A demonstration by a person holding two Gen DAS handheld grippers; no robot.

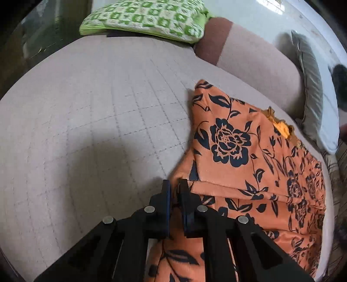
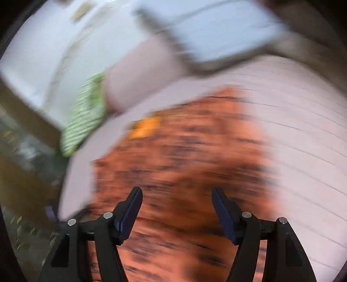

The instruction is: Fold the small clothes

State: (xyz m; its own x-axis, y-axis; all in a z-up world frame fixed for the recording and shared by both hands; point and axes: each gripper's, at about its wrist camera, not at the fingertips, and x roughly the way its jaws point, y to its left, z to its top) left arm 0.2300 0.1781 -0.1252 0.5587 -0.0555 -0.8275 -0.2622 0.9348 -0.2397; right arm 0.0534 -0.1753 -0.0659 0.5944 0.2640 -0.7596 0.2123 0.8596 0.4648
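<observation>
So the orange floral garment point(image 1: 249, 156) is lying spread on the quilted pinkish bed cover point(image 1: 97, 121), over toward the right side from my left camera, with a fold line already running across it and a bit of yellow-orange trim point(image 1: 280, 128) poking out at the far edge. I'm pinching its near-left edge with my left gripper point(image 1: 175, 188), the 2 fingers nearly together with cloth caught between them. My right gripper point(image 2: 176, 196) is hanging over the middle of the same fabric with its fingers wide apart and nothing in them, and that whole view is smeared with motion blur, so I can't tell how close it is to the cloth. A green checkered cushion point(image 1: 147, 17) is sitting at the far end of the bed, well apart from everything, and a grey pillow point(image 1: 312, 86) is off to the right. What's worrying me: I'm only gripping a thin bit of edge on the left, so a pull could slip it free, and grabbing with the right while it's swinging could catch 2 layers or bunch the fabric and wreck the fold.
</observation>
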